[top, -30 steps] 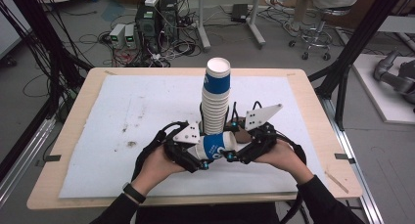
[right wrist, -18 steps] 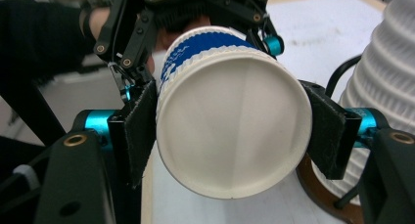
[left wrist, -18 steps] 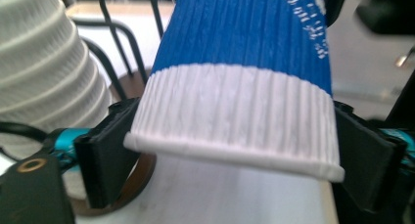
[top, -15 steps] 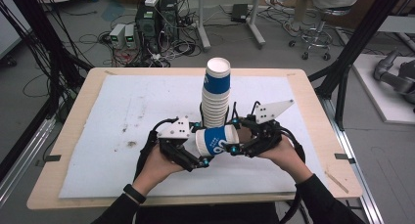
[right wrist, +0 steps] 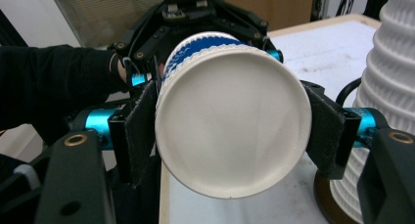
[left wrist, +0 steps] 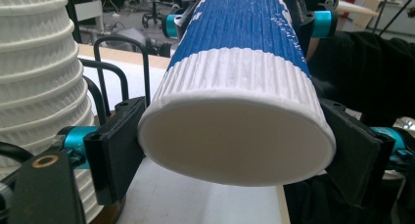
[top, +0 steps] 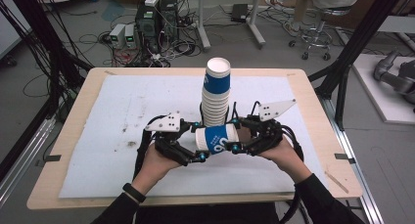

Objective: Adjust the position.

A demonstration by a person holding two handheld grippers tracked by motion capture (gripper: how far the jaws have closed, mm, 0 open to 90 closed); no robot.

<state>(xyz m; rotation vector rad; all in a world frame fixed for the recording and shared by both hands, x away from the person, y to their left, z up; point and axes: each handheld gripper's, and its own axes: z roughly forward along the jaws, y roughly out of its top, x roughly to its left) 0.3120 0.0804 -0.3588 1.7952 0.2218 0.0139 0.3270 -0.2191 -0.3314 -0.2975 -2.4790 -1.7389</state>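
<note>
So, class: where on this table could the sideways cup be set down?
Free: the white mat left of the cup stack, and the mat between stack and right table edge. Crowded: the front middle, where both grippers clamp the cup.

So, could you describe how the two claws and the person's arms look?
Both claws, left claw and right claw, are black linkage frames with turquoise pins at the joints. Each carries a grey three-cornered plate on top, dotted with small holes, and trails a black cable. The jaws are flat black pads. The person wears black sleeves and a black wristband on the left wrist.
</note>
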